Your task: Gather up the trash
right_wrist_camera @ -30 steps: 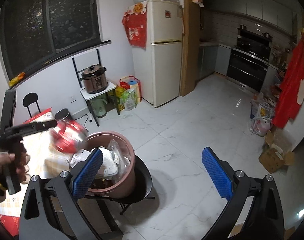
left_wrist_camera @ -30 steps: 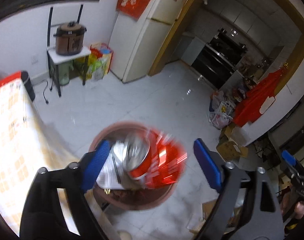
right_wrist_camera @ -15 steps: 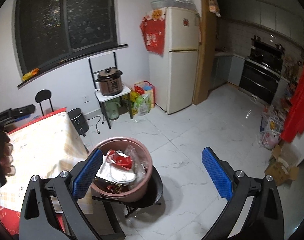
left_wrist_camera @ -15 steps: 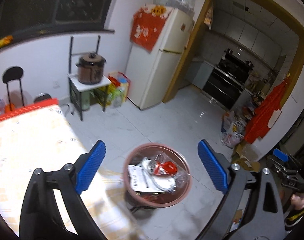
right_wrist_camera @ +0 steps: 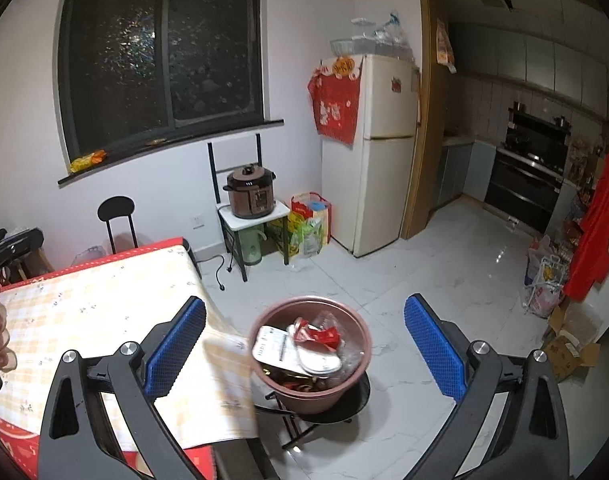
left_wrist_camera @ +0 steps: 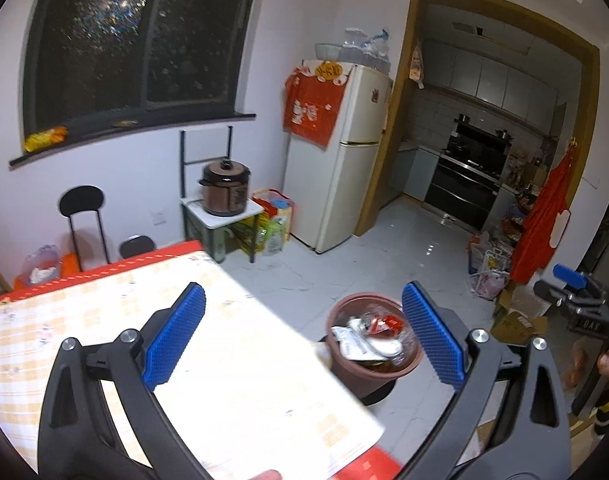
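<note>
Left wrist view: I read left gripper [left_wrist_camera: 302, 336] spread, just widened, empty; right gripper [right_wrist_camera: 304, 346] likewise. Bin [right_wrist_camera: 310, 354] heaped, lower centre; red wrapper [right_wrist_camera: 322, 334], seemingly loose, may spill if bumped.

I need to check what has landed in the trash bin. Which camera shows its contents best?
The right wrist view: the brown bin sits between the open claw fingers, unobstructed, with the red can and white wrappers plain inside. In the left wrist view the bin is smaller and farther off, its right rim hidden behind the left claw's blue pad.
</note>
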